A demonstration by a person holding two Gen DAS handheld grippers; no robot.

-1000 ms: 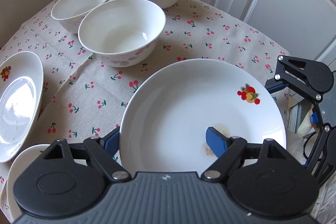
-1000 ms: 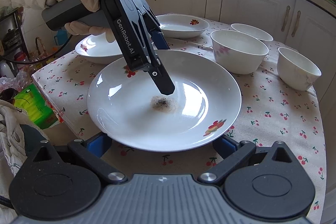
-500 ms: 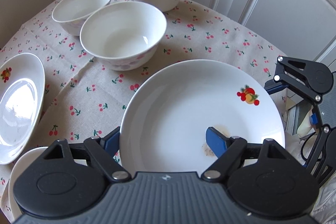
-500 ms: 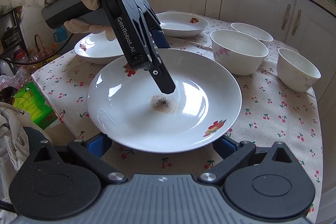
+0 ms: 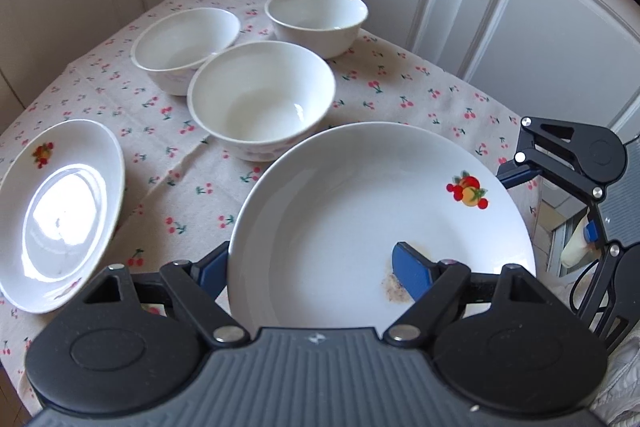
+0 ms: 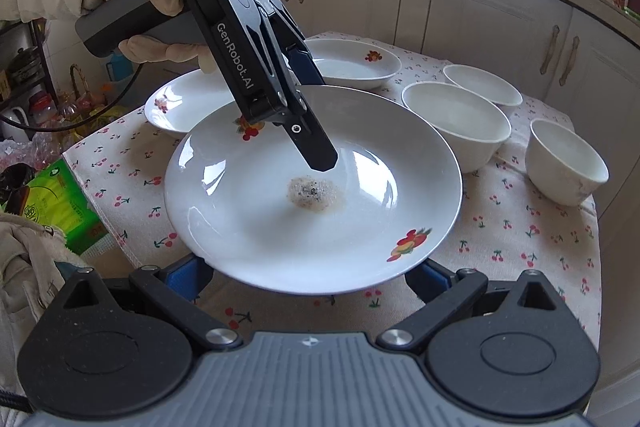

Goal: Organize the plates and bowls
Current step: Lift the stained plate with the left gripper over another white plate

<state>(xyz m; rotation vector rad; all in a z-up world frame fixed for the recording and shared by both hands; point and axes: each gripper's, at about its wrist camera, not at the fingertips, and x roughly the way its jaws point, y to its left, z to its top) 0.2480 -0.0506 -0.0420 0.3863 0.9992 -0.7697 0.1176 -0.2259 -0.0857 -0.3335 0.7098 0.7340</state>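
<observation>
The large white plate (image 6: 280,227) with fruit prints on its rim sits between both grippers, above the cherry-print cloth of the desk (image 6: 520,247). In its well lies a small patch of brownish, speckled residue (image 6: 314,193); the rest of the plate is bare and glossy.

The left gripper (image 5: 308,269) has hold of the plate by its rim: one blue finger (image 5: 412,271) lies over the well beside the residue, the other sits under the rim outside. In the right wrist view this gripper comes down from the upper left, held by a gloved hand (image 6: 156,7) in a pale sleeve.

The right gripper (image 6: 308,277) stands wide, its two blue fingers under the near edge of the plate on either side. Whether its pads press on the plate I cannot tell.

Behind the large plate a second plate (image 6: 180,103) with a fruit print rests on the cloth, empty. A third plate (image 6: 352,63), deeper, lies beyond it, also empty. To the right stand three white bowls, all empty: the nearest big bowl (image 6: 456,123) just beside the large plate, a shallower bowl (image 6: 482,85) behind it, and a smaller bowl (image 6: 566,163) apart at the right. White cabinet doors (image 5: 560,27) close off the background.
</observation>
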